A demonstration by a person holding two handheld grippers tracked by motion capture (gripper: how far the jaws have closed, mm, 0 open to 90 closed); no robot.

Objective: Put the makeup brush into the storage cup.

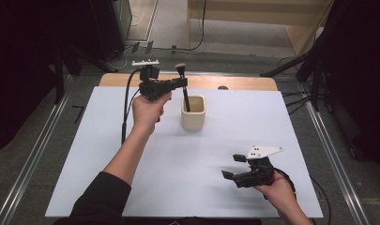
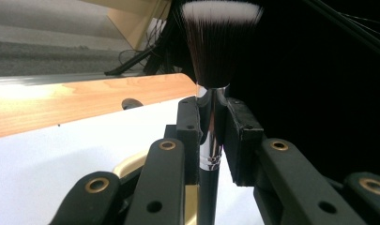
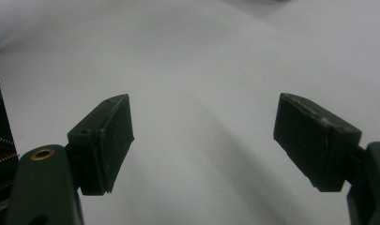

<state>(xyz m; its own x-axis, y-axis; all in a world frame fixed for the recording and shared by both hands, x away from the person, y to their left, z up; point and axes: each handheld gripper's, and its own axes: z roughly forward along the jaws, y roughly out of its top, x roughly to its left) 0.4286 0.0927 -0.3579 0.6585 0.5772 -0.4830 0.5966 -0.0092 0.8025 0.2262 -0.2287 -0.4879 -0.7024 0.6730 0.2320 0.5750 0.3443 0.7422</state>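
Makeup brush (image 2: 211,140): slim glossy black handle, shiny chrome ferrule, dense dark bristles fanning to a flat white tip, standing upright with its lower end inside a smooth cream cup (image 1: 193,113) of rounded-square shape on the matte white tabletop (image 1: 108,154). Left gripper (image 1: 183,84), hard black plastic with brass rivets: fingers (image 2: 190,136) pinched tight on the handle just under the ferrule. Right gripper (image 1: 233,166), low over the near tabletop: blocky rubber-padded fingers (image 3: 105,140) spread wide, holding nothing.
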